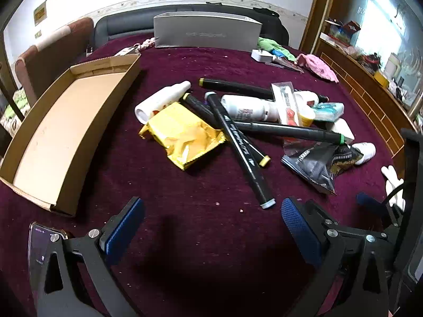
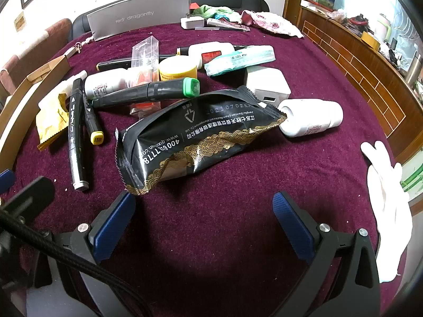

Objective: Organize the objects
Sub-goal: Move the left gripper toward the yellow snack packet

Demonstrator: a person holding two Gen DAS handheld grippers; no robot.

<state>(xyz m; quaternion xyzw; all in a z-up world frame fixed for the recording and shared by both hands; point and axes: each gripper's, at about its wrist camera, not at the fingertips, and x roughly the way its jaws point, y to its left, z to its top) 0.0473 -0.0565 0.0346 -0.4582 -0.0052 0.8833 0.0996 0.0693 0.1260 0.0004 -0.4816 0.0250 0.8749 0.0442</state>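
Observation:
A pile of objects lies on a maroon tablecloth [image 1: 201, 237]: a yellow foil packet [image 1: 182, 134], several black markers [image 1: 239, 145], white bottles [image 1: 161, 100], and a black-and-gold snack packet [image 1: 314, 163]. An empty cardboard tray [image 1: 66, 129] sits to the left. My left gripper [image 1: 211, 227] is open and empty, in front of the markers. In the right wrist view the black-and-gold packet [image 2: 201, 137] lies just beyond my open, empty right gripper [image 2: 203, 216]. A green-capped marker [image 2: 148, 92] and a white bottle [image 2: 312, 117] lie behind the packet.
A grey shoe box [image 1: 206, 31] stands at the table's far edge. A white charger [image 2: 267, 84], a teal tissue pack [image 2: 240, 59] and a yellow-lidded jar [image 2: 178, 70] sit in the pile. Cloths [image 2: 269, 23] lie far right. A gloved hand [image 2: 388, 211] is at right.

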